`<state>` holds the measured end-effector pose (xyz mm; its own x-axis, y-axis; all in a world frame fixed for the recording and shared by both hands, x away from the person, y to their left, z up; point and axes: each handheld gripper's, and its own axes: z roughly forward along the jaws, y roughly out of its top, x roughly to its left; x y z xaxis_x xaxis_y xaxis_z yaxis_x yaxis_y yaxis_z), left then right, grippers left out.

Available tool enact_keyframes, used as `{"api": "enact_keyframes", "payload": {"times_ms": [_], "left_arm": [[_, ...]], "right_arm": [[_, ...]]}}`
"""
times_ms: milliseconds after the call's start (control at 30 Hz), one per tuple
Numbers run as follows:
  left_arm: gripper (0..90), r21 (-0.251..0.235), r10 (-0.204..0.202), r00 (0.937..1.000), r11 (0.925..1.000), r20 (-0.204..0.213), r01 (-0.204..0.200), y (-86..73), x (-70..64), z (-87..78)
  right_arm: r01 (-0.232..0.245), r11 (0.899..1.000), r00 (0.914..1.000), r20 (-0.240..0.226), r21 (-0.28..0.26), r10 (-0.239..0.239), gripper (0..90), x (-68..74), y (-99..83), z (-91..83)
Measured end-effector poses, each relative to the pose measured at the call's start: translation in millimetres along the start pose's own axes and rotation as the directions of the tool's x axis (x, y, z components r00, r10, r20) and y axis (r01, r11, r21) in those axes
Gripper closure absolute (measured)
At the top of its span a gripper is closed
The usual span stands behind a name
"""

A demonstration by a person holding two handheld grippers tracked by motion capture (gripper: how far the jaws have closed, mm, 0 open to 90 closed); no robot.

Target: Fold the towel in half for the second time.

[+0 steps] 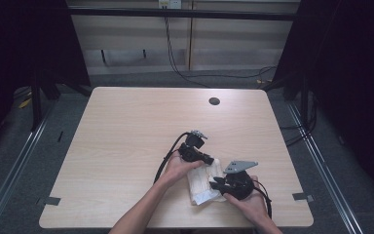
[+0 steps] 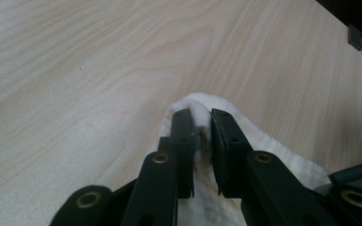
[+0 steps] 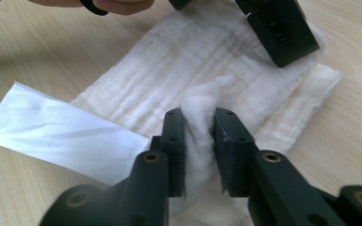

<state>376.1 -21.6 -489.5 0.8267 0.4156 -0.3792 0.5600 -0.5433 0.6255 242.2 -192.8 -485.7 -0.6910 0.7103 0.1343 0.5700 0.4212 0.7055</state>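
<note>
Cloth, white and folded, lies flat on the near right part of the surface, between the two hands, and both grippers have a piece of it. Nearest to the person is the right gripper, coming in from the cloth's right side; in the right gripper view its fingers stand only a narrow gap apart, and that gap is packed with a raised pinch of white fabric bunched up off the layer below. A smooth white label juts from the cloth's edge to the left of those fingers and lies flat on the wood.

A little farther out, the left gripper reaches over the cloth's far end. In the left gripper view its fingers are nearly closed on a rounded corner fold of the fabric, with bare wood beyond.

So here is what matters: the cloth's long axis runs roughly near to far, tilted slightly, with the left grip at the far end and the right grip close to the near right edge. Both holds are already made, neither hand needs to reach. My read is that any lift, spread or fold depends on the two grippers moving apart or together along that line. If either pinch is shallow, the fabric could slip out.

Beyond the cloth the surface runs bare to a round cable hole near the far edge.
</note>
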Motion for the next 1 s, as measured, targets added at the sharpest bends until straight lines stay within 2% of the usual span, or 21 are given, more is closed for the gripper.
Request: {"api": "enact_keyframes", "payload": {"times_ms": [67, 100, 167, 200, 267, 400, 433, 500, 533, 567, 600, 667, 833, 1000], "left_arm": [[70.5, -0.016, -0.010, 0.9993, 0.9998, 0.036, 0.011, 1.5, 1.4, -1.1], [69.4, -0.019, -0.013, 0.9996, 0.9997, 0.024, 0.014, 2.4, 0.1, -2.0], [68.1, -0.030, -0.006, 0.9994, 0.9995, 0.034, 0.007, 3.3, 0.1, -3.0], [66.2, -0.034, -0.007, 0.9997, 0.9994, 0.025, 0.008, 3.6, -0.4, -3.9], [63.4, -0.045, -0.008, 0.9990, 0.9989, 0.044, 0.010, 3.7, 0.9, -7.3], [57.3, -0.084, -0.016, 0.9994, 0.9963, 0.031, 0.019, 4.2, 1.8, -16.0], [55.8, -0.090, -0.016, 0.9995, 0.9957, 0.029, 0.019, 4.3, 1.8, -18.1], [55.9, -0.098, 0.010, 0.9994, 0.9952, 0.034, -0.006, 4.2, 1.5, -22.3], [56.3, -0.101, 0.020, 0.9993, 0.9948, 0.032, -0.017, 3.8, 1.1, -24.4], [56.1, -0.107, 0.018, 0.9994, 0.9942, 0.031, -0.015, 3.1, 0.5, -26.1], [55.1, -0.105, 0.022, 0.9995, 0.9942, 0.024, -0.019, 2.2, 0.4, -28.1], [54.6, -0.103, 0.026, 0.9995, 0.9944, 0.018, -0.024, 0.0, 0.6, -31.6], [54.8, -0.107, 0.029, 0.9996, 0.9938, 0.001, -0.029, -7.8, 1.5, -39.0], [54.7, -0.113, 0.050, 0.9987, 0.9922, -0.012, -0.051, -17.4, -1.2, -52.1]], "right_arm": [[-0.003, 1.000, 1.0000, 0.003, -0.012, 0.003, 63.9, -2.4, 0.9, -0.1], [-0.003, 1.000, 1.0000, 0.008, -0.022, 0.003, 60.4, -4.1, 1.6, 0.1], [-0.029, 0.999, 0.9996, -0.008, -0.032, 0.029, 54.7, -6.9, 3.5, 0.3], [-0.029, 0.999, 0.9996, -0.003, -0.035, 0.028, 52.3, -7.4, 4.2, -0.3], [-0.038, 0.998, 0.9992, 0.008, -0.044, 0.038, 46.7, -8.2, 4.9, -3.2], [-0.058, 0.994, 0.9980, 0.020, -0.089, 0.060, 42.3, -13.8, 4.2, -12.8], [-0.066, 0.993, 0.9973, 0.026, -0.095, 0.068, 41.7, -15.6, 3.7, -14.8], [-0.069, 0.993, 0.9965, 0.041, -0.099, 0.073, 41.5, -19.2, 2.5, -17.6], [-0.077, 0.992, 0.9953, 0.050, -0.103, 0.083, 44.0, -20.6, 2.1, -18.9], [-0.075, 0.992, 0.9952, 0.055, -0.104, 0.081, 46.7, -22.1, 1.8, -20.5], [-0.069, 0.992, 0.9945, 0.071, -0.108, 0.077, 46.6, -23.1, 1.9, -22.0], [-0.077, 0.989, 0.9939, 0.068, -0.126, 0.086, 46.5, -25.5, 2.2, -25.0], [-0.086, 0.983, 0.9898, 0.099, -0.164, 0.103, 47.2, -28.7, 4.8, -34.1], [-0.095, 0.982, 0.9887, 0.099, -0.165, 0.112, 47.4, -31.8, 4.6, -38.4]]}}
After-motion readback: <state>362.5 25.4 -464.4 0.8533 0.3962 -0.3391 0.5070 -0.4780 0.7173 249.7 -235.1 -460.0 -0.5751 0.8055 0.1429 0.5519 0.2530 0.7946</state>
